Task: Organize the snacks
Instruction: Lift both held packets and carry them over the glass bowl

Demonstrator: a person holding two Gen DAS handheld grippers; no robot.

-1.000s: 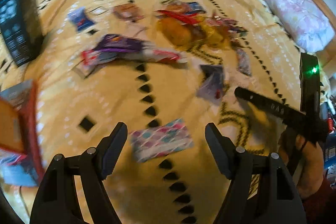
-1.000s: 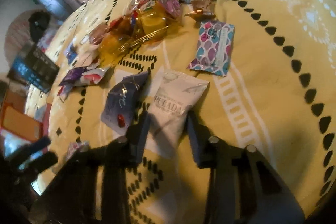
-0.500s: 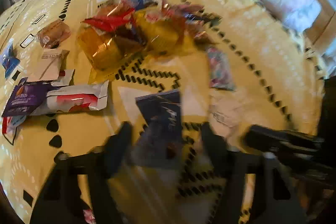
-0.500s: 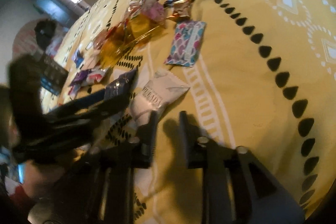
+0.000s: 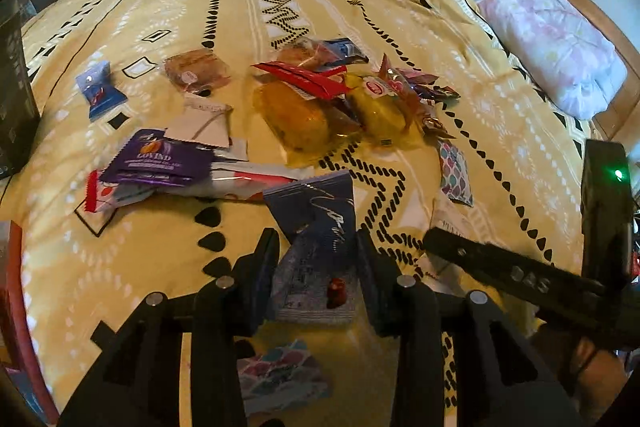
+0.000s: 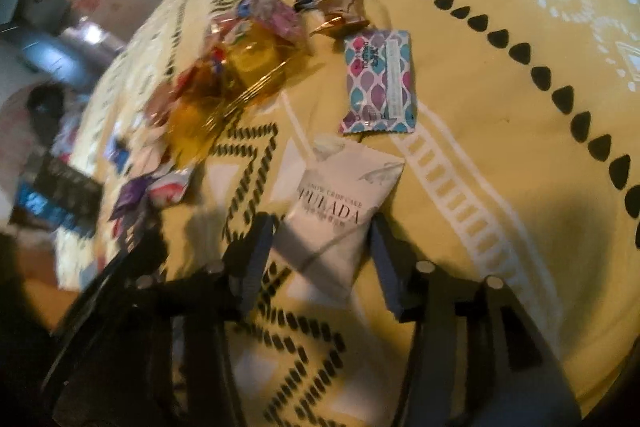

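My left gripper (image 5: pixel 316 259) is closing on a dark blue snack packet (image 5: pixel 320 211); both pads press its sides and the packet tilts up off the yellow patterned bedspread (image 5: pixel 140 259). In the right wrist view my right gripper (image 6: pixel 320 251) is opening, and a white packet (image 6: pixel 340 211) lies flat between its fingers, untouched. One black finger of the right gripper (image 5: pixel 500 271) crosses the lower right of the left wrist view, just right of the blue packet.
A pile of wrapped cakes (image 5: pixel 300 119) and candies sits mid-bed, with a purple packet (image 5: pixel 160 159) to its left. Pastel patterned packets lie at right (image 6: pixel 380 79) and under the left gripper (image 5: pixel 280 375). A black box (image 5: pixel 12 99) stands at left, a pink quilt (image 5: pixel 540 27) far right.
My left gripper moved from over a patterned packet to the dark blue packet and narrowed onto it. My right gripper's jaws spread apart around the white packet. The blue packet left the white packet's side.
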